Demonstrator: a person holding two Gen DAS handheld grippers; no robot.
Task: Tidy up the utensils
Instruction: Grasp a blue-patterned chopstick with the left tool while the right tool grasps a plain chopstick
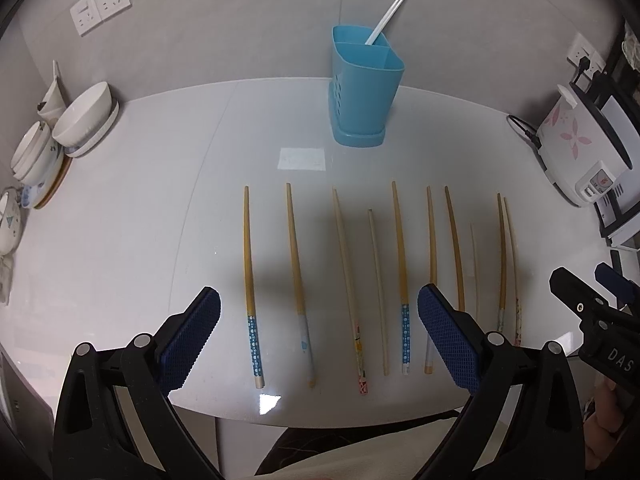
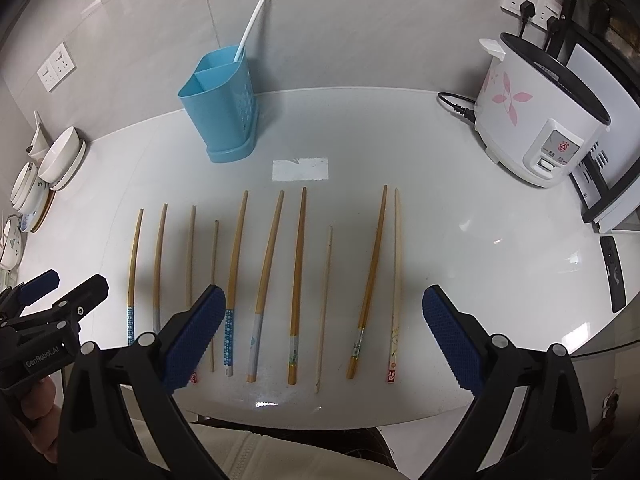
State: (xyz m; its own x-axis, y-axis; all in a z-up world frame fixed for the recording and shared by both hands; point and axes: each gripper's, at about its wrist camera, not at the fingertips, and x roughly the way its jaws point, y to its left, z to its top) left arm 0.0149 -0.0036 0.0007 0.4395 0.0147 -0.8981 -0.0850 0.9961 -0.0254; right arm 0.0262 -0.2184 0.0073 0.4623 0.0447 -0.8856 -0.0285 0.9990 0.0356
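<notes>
From the left wrist camera I see my left tool [image 1: 319,336] spread wide with nothing between its blue pads, hovering over the near edge of the white counter [image 1: 140,220]. Ten chopsticks [image 1: 400,280] lie side by side in a row on the counter, tips pointing away from me, apart from each other except the rightmost two, which lie just beside one another. Beyond them stands a blue utensil holder [image 1: 364,92] with a pair of white chopsticks [image 1: 390,14] leaning in its rear compartment. Stacked bowls [image 1: 80,120] sit at the far left, a rice cooker [image 1: 580,148] at the far right.

From the right wrist camera, my right tool [image 2: 324,336] is likewise wide open and empty above the right half of the row. The chopsticks [image 2: 298,280] lie undisturbed in front of it. The utensil holder [image 2: 220,104] stands well behind them, to the left, and the rice cooker [image 2: 540,120] sits at the right by the wall. My left tool [image 2: 60,292] shows at the lower left edge, open.
</notes>
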